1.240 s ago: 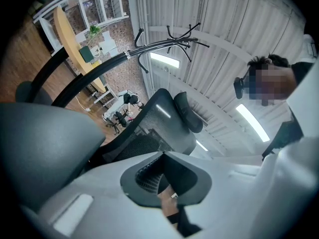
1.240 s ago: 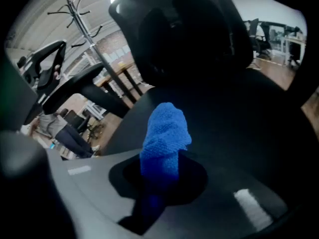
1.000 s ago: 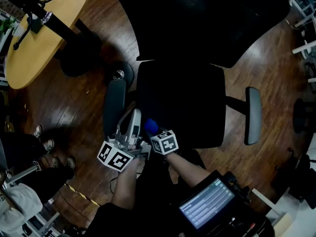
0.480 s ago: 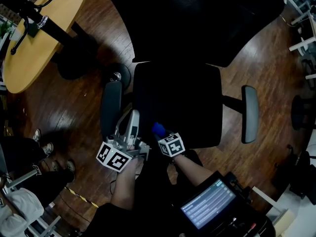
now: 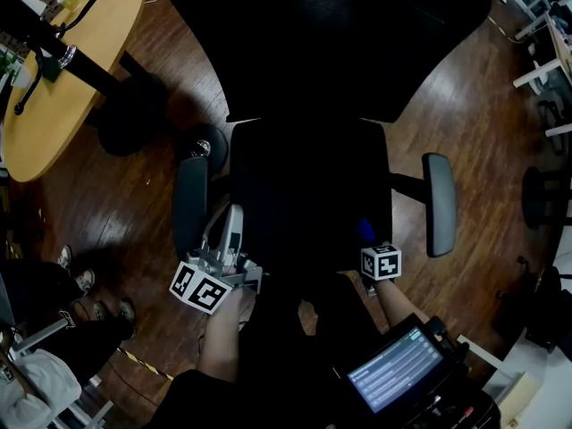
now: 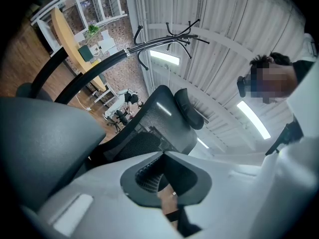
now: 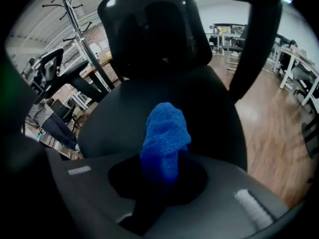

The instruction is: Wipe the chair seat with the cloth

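Note:
A black office chair stands below me in the head view, its seat (image 5: 304, 195) between two grey armrests. My right gripper (image 5: 368, 239) is at the seat's front right corner, shut on a bunched blue cloth (image 5: 365, 231). The right gripper view shows the cloth (image 7: 165, 131) sticking up from the right gripper (image 7: 162, 161), with the seat (image 7: 199, 108) and backrest behind it. My left gripper (image 5: 232, 217) lies beside the left armrest (image 5: 189, 206), off the seat. In its own view the left gripper (image 6: 162, 154) has its jaws together, holding nothing.
A round wooden table (image 5: 63, 79) and a black coat stand (image 5: 54, 47) are at the far left. The right armrest (image 5: 438, 204) is just right of the cloth. A lit tablet (image 5: 398, 374) hangs near my body. Other chair bases stand at the right edge (image 5: 545, 195).
My right gripper carried the blue cloth rightward along the seat's front, from the front left corner to the front right. The left gripper stayed by the left armrest.

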The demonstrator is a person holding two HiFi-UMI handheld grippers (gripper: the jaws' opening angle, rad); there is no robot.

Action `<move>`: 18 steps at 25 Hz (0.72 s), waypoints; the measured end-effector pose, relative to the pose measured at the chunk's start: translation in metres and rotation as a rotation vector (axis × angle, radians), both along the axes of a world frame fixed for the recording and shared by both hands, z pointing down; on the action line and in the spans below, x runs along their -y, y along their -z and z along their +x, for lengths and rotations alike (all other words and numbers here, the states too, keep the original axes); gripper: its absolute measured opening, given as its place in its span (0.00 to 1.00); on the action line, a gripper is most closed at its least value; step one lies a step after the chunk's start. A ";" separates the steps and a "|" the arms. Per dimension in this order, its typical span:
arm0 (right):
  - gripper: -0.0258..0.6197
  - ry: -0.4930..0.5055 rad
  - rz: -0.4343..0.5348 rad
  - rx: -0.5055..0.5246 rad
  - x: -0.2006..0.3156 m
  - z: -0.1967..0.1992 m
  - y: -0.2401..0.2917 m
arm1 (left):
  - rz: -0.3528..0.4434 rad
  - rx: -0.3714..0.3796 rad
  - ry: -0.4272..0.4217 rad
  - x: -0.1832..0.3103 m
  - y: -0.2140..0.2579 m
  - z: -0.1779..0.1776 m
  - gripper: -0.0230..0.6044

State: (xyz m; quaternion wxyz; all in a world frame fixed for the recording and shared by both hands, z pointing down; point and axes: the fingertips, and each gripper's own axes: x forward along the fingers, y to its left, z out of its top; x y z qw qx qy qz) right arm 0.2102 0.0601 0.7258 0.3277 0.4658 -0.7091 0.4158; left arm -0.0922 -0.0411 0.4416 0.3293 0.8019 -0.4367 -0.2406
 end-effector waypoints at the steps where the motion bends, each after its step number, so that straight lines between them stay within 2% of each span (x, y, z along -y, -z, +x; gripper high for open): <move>1: 0.12 -0.019 0.005 0.000 0.000 0.009 0.002 | 0.000 0.000 -0.001 0.000 0.000 0.001 0.02; 6: 0.12 -0.040 0.007 -0.046 0.001 0.019 0.000 | 0.002 -0.006 -0.006 0.001 0.000 0.007 0.02; 10: 0.12 -0.020 0.036 -0.046 0.021 -0.002 0.007 | 0.008 -0.014 -0.009 0.001 0.003 0.010 0.02; 13: 0.12 0.016 0.090 -0.003 0.066 -0.034 0.016 | 0.010 -0.021 -0.004 0.003 0.002 0.008 0.02; 18: 0.12 0.076 0.195 0.073 0.175 -0.109 0.041 | 0.015 -0.011 -0.004 0.003 0.000 0.007 0.02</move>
